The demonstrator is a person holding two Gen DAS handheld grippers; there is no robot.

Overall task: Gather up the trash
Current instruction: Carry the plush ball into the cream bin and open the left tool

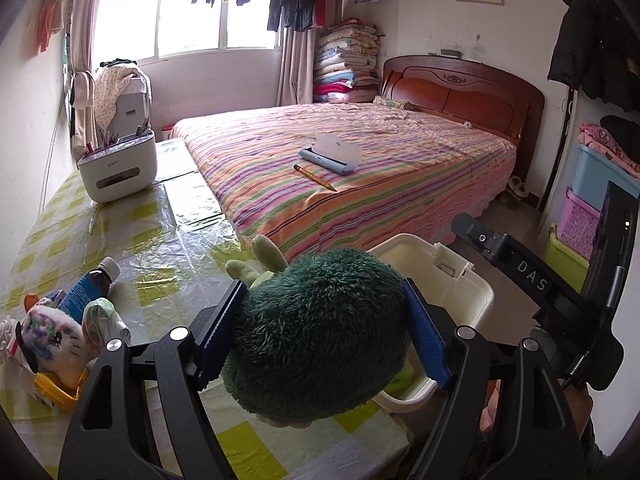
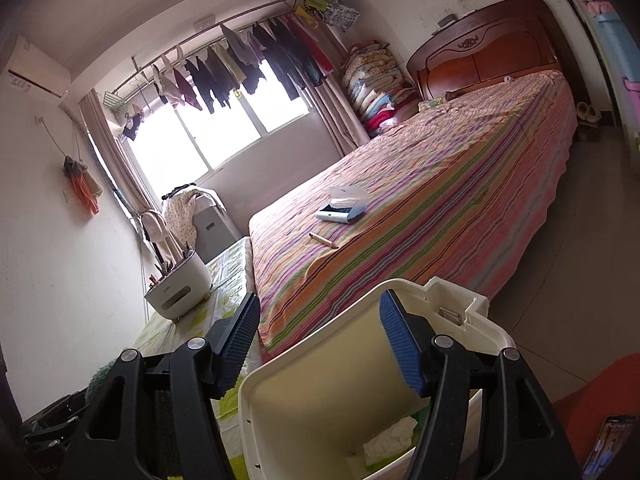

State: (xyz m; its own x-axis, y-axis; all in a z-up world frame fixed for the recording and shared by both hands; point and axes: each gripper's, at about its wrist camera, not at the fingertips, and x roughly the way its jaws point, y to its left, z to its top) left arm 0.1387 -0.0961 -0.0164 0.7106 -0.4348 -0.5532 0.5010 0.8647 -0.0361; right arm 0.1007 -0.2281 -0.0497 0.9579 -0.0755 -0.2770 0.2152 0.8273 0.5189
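My left gripper [image 1: 320, 332] is shut on a dark green plush toy [image 1: 320, 332] with light green ears, held above the table edge next to the cream trash bin [image 1: 472, 296]. In the right wrist view the same bin [image 2: 320, 380] stands below me with crumpled white paper [image 2: 388, 440] at its bottom. My right gripper [image 2: 320, 344] is open and empty, its jaws straddling the bin's near rim. The right gripper's black body [image 1: 532, 276] shows at the right of the left wrist view.
A table with a yellow-green checked plastic cover [image 1: 160, 240] holds a white pen organiser [image 1: 118, 164], a medicine bottle [image 1: 90, 288] and a white cat plush [image 1: 56, 340]. The striped bed [image 1: 360, 168] carries a blue case [image 1: 328, 156] and a pencil [image 1: 314, 178]. Storage boxes [image 1: 600, 184] stand at the right.
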